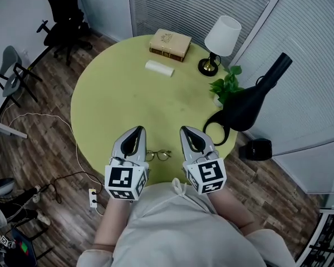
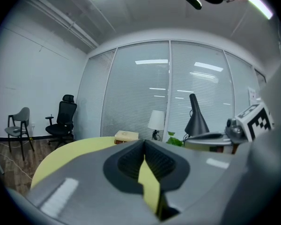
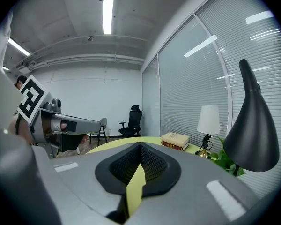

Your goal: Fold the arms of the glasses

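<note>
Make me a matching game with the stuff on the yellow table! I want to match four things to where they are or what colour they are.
Things:
1. glasses
2. book
3. lamp
4. plant

Place or colour:
A. has a white shade
B. has green leaves
C. lies at the near edge of the table
D. is tan and sits at the far edge

Right pairs: 1-C, 2-D, 3-A, 4-B.
</note>
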The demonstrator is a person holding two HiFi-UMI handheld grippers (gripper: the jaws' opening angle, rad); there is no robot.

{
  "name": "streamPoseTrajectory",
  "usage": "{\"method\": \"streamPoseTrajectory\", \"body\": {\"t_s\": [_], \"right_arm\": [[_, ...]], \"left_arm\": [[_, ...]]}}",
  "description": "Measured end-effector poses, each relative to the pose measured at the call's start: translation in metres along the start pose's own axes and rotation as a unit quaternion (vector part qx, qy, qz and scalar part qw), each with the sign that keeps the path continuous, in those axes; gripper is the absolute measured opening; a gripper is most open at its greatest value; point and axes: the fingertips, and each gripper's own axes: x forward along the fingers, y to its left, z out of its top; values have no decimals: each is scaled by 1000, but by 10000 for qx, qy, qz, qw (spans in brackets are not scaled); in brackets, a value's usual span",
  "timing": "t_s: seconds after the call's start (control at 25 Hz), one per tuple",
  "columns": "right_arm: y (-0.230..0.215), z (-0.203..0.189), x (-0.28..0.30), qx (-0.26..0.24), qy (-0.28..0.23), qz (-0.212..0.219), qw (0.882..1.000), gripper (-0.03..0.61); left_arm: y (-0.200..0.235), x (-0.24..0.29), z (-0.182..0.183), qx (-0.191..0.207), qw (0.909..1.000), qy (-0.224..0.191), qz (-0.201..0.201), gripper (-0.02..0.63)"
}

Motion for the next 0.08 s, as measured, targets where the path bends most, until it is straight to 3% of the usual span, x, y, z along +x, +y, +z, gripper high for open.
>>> {"method": "streamPoseTrajectory", "body": {"t_s": [0.08], "right_arm": [[-1, 1, 0, -11, 6, -1, 10000, -2]], "left_arm": [[-1, 1, -1, 8, 10000, 29, -16, 6]]}}
